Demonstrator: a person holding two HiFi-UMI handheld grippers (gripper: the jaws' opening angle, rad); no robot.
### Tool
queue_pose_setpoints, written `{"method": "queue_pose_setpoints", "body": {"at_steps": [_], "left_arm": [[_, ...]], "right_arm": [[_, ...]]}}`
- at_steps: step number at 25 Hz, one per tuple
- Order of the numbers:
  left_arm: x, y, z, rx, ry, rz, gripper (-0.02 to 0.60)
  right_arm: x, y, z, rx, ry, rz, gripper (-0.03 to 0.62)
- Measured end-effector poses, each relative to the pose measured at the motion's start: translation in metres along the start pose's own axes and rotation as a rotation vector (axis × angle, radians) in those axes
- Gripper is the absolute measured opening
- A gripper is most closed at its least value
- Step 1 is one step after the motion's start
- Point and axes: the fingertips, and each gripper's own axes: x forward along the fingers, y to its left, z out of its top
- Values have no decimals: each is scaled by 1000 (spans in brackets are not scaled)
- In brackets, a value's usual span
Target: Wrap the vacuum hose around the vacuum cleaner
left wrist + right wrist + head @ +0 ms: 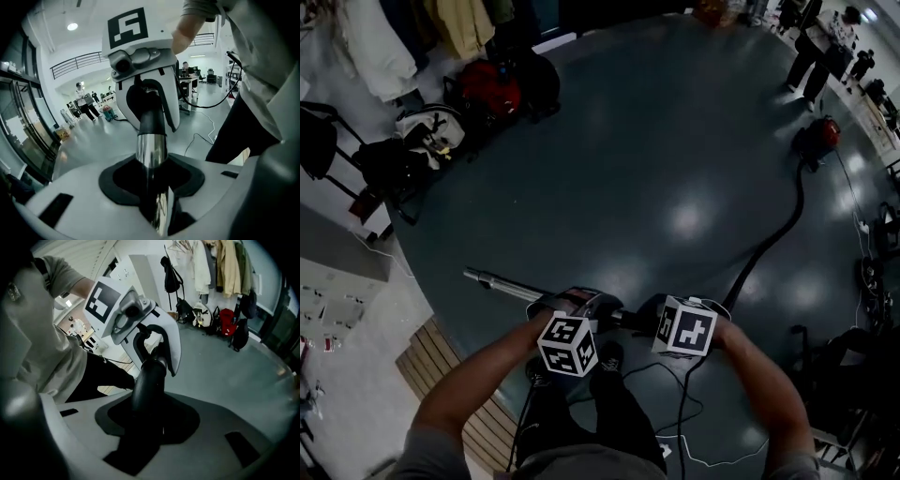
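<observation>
Left tongs (pixel 152 197) are clenched on the chrome tube (pixel 151 154) of the vacuum wand, which runs up the middle of the left gripper view between the jaws. Right tongs (pixel 140 427) are clenched on the black handle bend (pixel 147 385) that the tube runs into. Each gripper view shows the other pair just beyond, at the top centre of the frame, gripping the same wand.

Much is hard to read. Both pairs of pads are dark, and where they press on the wand is lost in shadow. In the head view the marker cubes and the person's forearms (pixel 478 375) cover the jaws and the join of tube and bend, at lower centre. Only the free end of the tube shows, reaching to the left of the cubes. The near end of the hose (pixel 778 234) is hidden behind the right tongs.

From there the hose climbs in a dark curve up the right side of the head view to the vacuum cleaner (pixel 817 139). It is small, red and dim at the upper right, well apart from both tongs, with the hose lying loose on the floor (pixel 675 141). Standing people (pixel 811 56) above it are too small to make out. Bags (pixel 492 89) and hanging coats (pixel 464 23) crowd the upper left, cut off by the frame edge.
</observation>
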Motion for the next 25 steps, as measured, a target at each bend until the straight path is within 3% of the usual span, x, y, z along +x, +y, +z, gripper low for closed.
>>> {"method": "queue_pose_setpoints", "body": {"at_steps": [4, 10, 12, 18, 22, 25], "left_arm": [[-8, 8, 42, 15, -12, -5, 154], [1, 28, 110, 26, -5, 1, 153], [5, 32, 130, 21, -6, -3, 153], [20, 51, 182, -55, -52, -18, 153], [35, 68, 210, -123, -126, -52, 153], [44, 90, 231, -141, -191, -79, 153]], "right_arm": [[-54, 4, -1, 21, -129, -129, 145], [-175, 7, -29, 55, -399, -540, 202], [-218, 15, -39, 108, -515, -634, 202], [-305, 42, -78, 263, -780, -808, 202], [-328, 54, -105, 231, -805, -930, 202], [-330, 56, -114, 294, -831, -974, 202]]}}
